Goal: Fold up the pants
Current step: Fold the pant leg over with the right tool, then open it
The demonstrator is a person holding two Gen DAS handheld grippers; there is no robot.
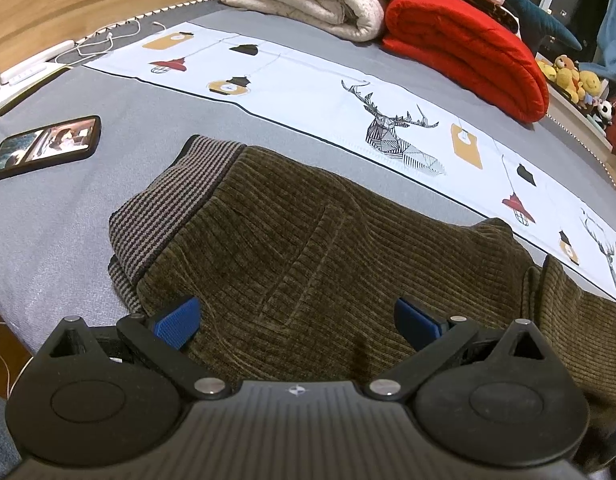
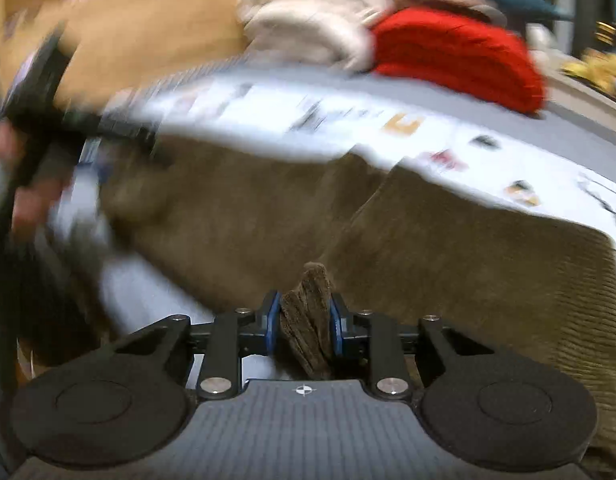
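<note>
Olive corduroy pants [image 1: 308,240] spread on the grey bed [image 1: 67,220], striped waistband [image 1: 167,208] nearest the phone [image 1: 43,146]. Left gripper [image 1: 295,320] spread wide above the fabric. Right gripper [image 2: 303,322] clenched on a pants fold [image 2: 308,312].

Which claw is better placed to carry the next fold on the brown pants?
Right, probably. The right claw is already shut on a bunched fold of the brown corduroy pants, so it can carry the fabric over. The left claw is open above the pants near the striped waistband, gripping nothing.
</note>
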